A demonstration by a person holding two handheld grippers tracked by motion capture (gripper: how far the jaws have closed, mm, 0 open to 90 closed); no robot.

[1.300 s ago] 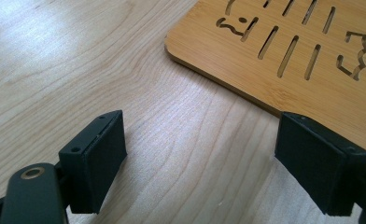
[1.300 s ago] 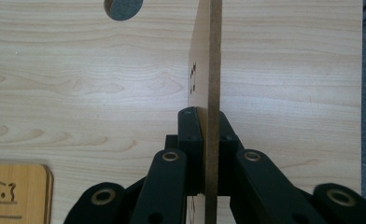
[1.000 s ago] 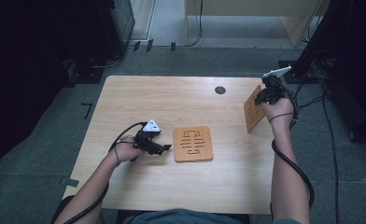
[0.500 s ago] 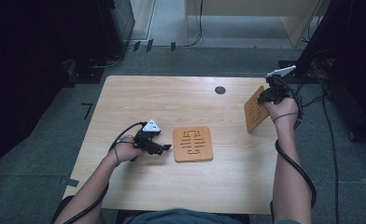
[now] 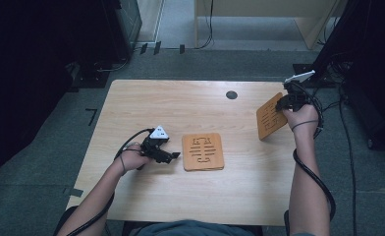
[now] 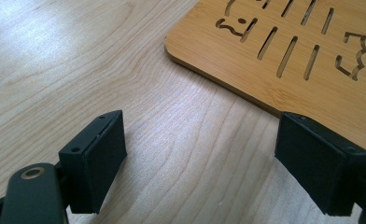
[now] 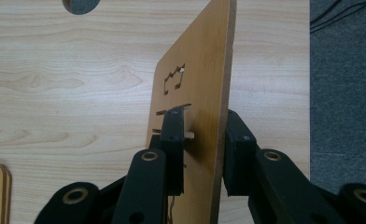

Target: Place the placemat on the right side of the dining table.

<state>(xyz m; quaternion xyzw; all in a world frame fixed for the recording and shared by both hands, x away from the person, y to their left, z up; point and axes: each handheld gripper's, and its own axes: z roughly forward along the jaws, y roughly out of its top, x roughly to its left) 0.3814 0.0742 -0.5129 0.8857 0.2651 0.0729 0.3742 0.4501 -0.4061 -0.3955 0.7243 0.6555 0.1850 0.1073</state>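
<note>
The slotted bamboo board [image 5: 270,116] is up on edge at the right side of the high view, near the counter's far right corner, tilted and lifted by its upper edge, and the right tongs [image 5: 285,102] are clamped on it; in the right gripper view the board [image 7: 197,116] stands nearly upright between the two black jaws, one pressed to each face, so that pinch looks firm. A second slotted board [image 5: 203,151] lies flat at the centre of the frame, and it looks to sit on another one beneath it, since a doubled edge shows there, though I can't be sure of the count. The left tongs [image 5: 168,156] rest just left of that flat board, jaws spread wide and gripping nothing; the left gripper view shows bare wood grain between them and the board's corner [image 6: 284,51] just beyond the right-hand jaw. So my read on progress: one board is picked up and in the air, the carry to the central pile is not yet made, and the laying-down and release are left to do. The pale wooden counter [image 5: 180,103] has a small dark round grommet [image 5: 232,95] near its far edge, upper centre, and dark cables trail on the grey floor [image 5: 58,147] around it.
</note>
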